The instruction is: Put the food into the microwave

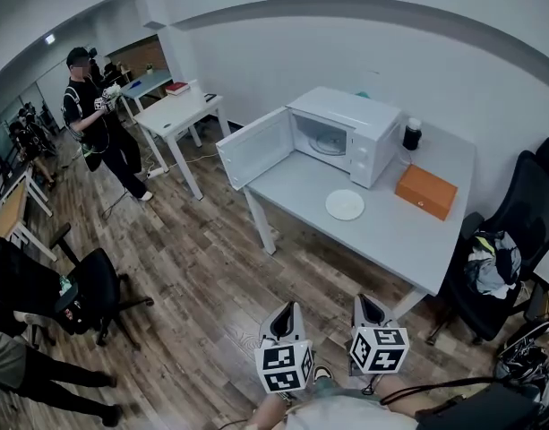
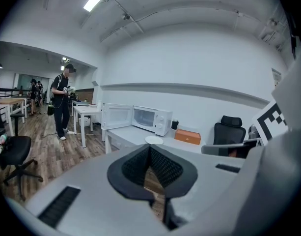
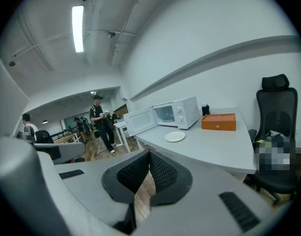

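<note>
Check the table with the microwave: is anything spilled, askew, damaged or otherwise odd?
Nothing is spilled or damaged. The microwave door stands wide open, and the white plate in front of it looks bare: no food shows on it.

You are seeing no readable text. The cubes (image 1: pixel 284 366) on your left gripper (image 1: pixel 287 308) and right gripper (image 1: pixel 364 300) are showing only square markers.

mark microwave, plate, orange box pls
microwave (image 1: pixel 346 119), head view, top of its casing
plate (image 1: pixel 345 205), head view, its centre
orange box (image 1: pixel 426 192), head view, middle of its lid
</note>
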`<state>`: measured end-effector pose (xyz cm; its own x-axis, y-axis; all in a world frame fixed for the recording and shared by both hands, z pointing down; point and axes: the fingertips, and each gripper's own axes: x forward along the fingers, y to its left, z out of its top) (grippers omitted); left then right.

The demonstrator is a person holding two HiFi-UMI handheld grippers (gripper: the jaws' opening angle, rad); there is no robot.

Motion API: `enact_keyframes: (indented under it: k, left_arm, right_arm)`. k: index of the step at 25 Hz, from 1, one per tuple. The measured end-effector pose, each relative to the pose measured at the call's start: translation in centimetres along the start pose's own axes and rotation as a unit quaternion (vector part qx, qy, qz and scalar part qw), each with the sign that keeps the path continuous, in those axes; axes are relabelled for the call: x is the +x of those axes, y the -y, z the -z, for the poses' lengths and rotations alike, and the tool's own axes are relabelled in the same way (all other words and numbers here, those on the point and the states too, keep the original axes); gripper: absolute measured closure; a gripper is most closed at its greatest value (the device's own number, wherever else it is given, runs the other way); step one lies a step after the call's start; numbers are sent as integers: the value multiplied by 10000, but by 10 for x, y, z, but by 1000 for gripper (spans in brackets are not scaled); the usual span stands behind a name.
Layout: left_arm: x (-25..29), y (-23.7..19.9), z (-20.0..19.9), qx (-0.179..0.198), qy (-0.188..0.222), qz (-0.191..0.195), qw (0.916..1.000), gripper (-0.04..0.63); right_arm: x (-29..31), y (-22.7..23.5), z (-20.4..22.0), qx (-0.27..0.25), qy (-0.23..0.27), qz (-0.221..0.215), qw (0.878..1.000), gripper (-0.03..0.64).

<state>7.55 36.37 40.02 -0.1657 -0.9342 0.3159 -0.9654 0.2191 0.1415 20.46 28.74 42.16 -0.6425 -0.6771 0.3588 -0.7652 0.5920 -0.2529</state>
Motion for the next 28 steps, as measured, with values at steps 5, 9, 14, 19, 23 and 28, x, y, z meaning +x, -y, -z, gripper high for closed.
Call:
enact_keyframes:
  k: [5,9,14,19,23,28]
  left_arm:
    - [24,-12,-9,-38,-8,-117,9999,594]
    - [43,-25,-19,-74,5,-217,9997,594]
    - [67,-33,-32,-64,65,-239,9997,594]
    - [93,-30,-42,-13,57,-183,9998,594]
    - [110,-30,-47,31,46,-140,9999,594]
    - [128,-35,-48,28,-18,-141,9999,594]
  right_arm:
    - [28,0,-11,-42,-47,-131,9999,600]
    - [50,-3,-20,-103,-52,-215,9997,600]
    - [73,-1,-33,-189,-50,-251,9995,600]
    - [94,9,-44,-194,-60,-247,9995,600]
    - [110,17,-50,-207,-76,-212,9995,600]
    - [127,21,-55,-173,-90,-220,9996,600]
